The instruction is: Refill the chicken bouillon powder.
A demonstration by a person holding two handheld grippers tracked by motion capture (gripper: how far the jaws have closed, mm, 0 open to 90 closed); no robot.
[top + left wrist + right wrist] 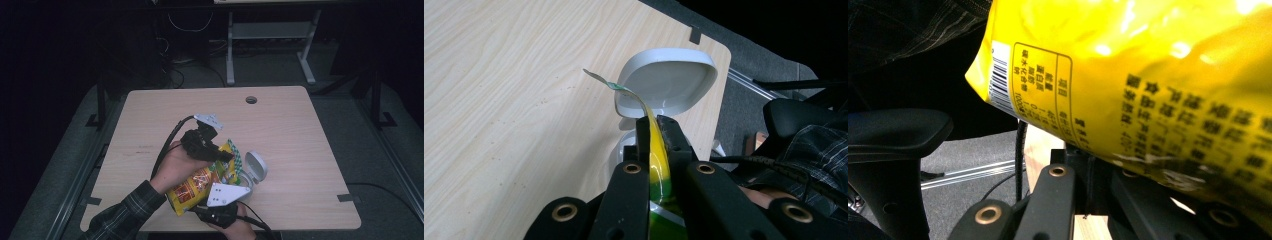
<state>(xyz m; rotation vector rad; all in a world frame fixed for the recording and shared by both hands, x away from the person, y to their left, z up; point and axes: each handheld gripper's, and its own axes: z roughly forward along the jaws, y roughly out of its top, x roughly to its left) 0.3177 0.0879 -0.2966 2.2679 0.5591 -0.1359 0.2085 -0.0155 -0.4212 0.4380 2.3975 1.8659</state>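
You are pinching one yellow snack bag point(202, 182), barcode and unreadable small print showing, in left gripper point(655, 131); right gripper point(220, 209) clamping its edge.

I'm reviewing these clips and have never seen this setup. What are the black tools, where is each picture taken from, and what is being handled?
A person holds a black two-jaw tool in each hand. The high view looks down on a wooden table. The other two pictures come from cameras riding on each tool, looking along its jaws. The left hand-held gripper is shut on the top edge of a yellow snack bag. The right hand-held gripper is at the bag's lower end; its view shows the bag's printed back against its jaws, apparently clamped. Behind the bag stands a white container with its hinged lid open.
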